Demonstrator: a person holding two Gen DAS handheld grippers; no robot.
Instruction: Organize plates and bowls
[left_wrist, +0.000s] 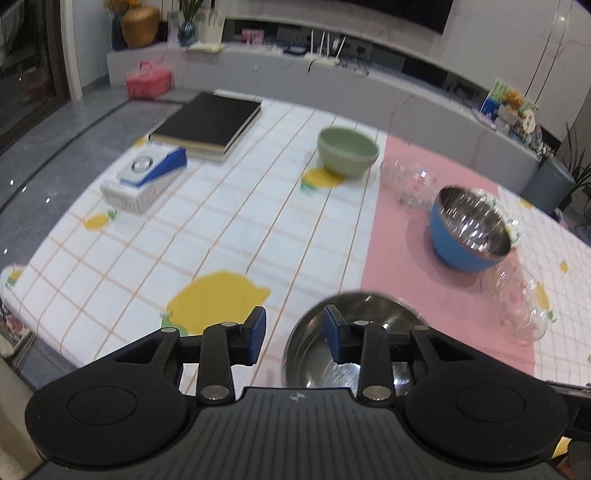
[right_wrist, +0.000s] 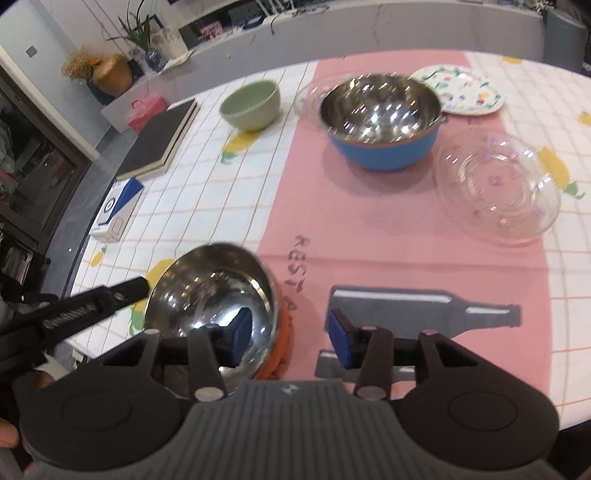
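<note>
We straddle the near steel bowl (right_wrist: 218, 295) rim with both grippers, left (left_wrist: 293, 334) and right (right_wrist: 290, 338), jaws open; close squarely on rim, lift level.

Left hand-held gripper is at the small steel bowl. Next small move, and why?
Probably close the left hand-held gripper on the small steel bowl rim. Its jaws are open and seem to straddle the rim, one finger outside, one inside, so nothing is gripped yet. The larger blue bowl looks a likely nesting spot afterwards.
</note>
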